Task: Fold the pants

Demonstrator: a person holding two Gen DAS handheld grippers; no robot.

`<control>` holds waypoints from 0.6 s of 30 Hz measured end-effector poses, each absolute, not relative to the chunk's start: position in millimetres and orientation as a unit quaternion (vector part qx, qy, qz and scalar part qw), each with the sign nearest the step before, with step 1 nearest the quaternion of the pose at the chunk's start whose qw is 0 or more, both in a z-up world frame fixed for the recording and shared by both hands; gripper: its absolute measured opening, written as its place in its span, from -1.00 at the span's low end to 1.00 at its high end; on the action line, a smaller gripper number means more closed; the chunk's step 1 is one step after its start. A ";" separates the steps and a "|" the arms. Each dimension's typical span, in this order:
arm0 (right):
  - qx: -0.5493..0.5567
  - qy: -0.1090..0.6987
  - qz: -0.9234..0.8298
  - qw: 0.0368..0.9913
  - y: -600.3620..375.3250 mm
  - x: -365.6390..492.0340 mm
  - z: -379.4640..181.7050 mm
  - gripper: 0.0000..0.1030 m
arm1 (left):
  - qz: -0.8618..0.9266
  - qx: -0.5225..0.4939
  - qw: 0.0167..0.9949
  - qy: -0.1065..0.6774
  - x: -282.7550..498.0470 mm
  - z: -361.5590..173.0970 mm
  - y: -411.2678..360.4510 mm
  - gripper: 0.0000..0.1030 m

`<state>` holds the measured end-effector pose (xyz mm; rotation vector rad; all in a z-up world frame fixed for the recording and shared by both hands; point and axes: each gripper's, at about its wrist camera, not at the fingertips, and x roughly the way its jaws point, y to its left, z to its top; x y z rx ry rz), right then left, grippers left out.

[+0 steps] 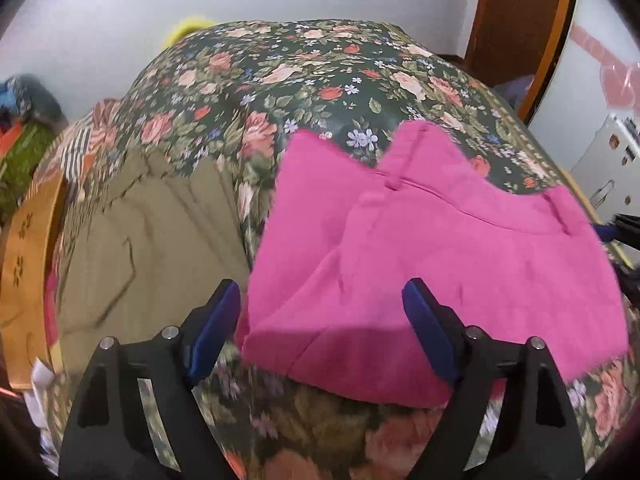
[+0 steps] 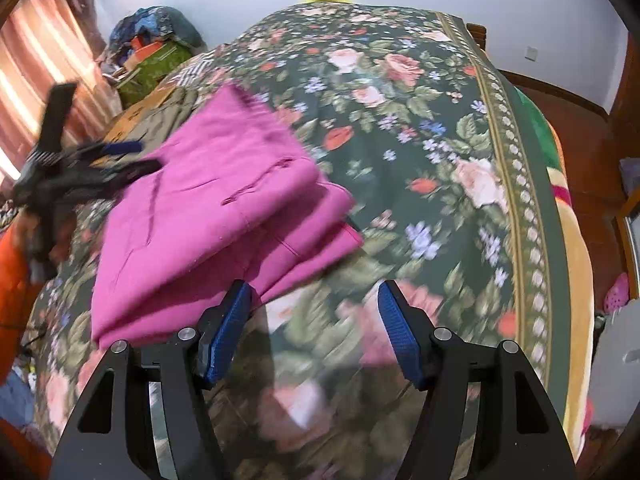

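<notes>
Folded bright pink fabric pants (image 1: pixel 432 264) lie across the centre and right of the frame on a dark green bedspread printed with pink roses (image 1: pixel 304 76). At the bottom, the left gripper (image 1: pixel 322 312) with black arms and blue pads stands with its jaws wide apart above the near pink edge, gripping nothing. A flat olive-green garment (image 1: pixel 152 232) lies at middle left, beside the pants. At the right edge the right gripper (image 1: pixel 620 232) just shows, blurred.
</notes>
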<state>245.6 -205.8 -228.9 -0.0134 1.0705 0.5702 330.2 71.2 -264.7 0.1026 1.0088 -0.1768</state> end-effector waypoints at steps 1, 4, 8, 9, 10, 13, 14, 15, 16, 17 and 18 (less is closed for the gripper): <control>-0.006 0.504 0.264 0.822 -206.7 248.5 -228.8 0.21 | -0.083 0.043 0.871 0.482 324.5 -263.3 72.4 0.62; -0.008 0.498 0.256 0.829 -209.4 252.1 -223.0 0.21 | -0.099 0.007 0.869 0.485 306.0 -258.7 75.8 0.50; -0.008 0.474 0.252 0.844 -214.9 250.1 -204.4 0.21 | -0.105 -0.045 0.865 0.488 279.1 -255.7 79.1 0.50; -0.006 0.467 0.253 0.847 -216.2 249.4 -199.4 0.21 | -0.106 -0.054 0.865 0.488 272.9 -255.2 78.2 0.50; -0.003 0.461 0.255 0.850 -217.2 248.0 -194.7 0.21 | -0.106 -0.060 0.865 0.487 265.2 -254.1 77.2 0.50; 0.005 0.449 0.264 0.854 -214.9 243.1 -183.8 0.21 | -0.102 -0.075 0.867 0.482 250.4 -249.5 77.4 0.50; 0.006 0.447 0.268 0.853 -212.6 241.4 -182.5 0.21 | -0.100 -0.083 0.866 0.483 246.2 -248.4 78.9 0.50; 0.008 0.448 0.273 0.852 -209.9 240.3 -182.5 0.21 | -0.097 -0.090 0.864 0.485 242.6 -247.6 80.4 0.50; 0.009 0.451 0.280 0.848 -205.1 238.9 -184.8 0.21 | -0.093 -0.092 0.864 0.487 239.4 -247.3 81.8 0.49; 0.010 0.455 0.284 0.844 -201.8 237.7 -187.1 0.21 | -0.089 -0.090 0.864 0.488 235.5 -247.1 82.7 0.49; 0.010 0.459 0.289 0.840 -197.0 236.2 -191.4 0.21 | -0.085 -0.083 0.865 0.488 231.4 -247.1 83.5 0.49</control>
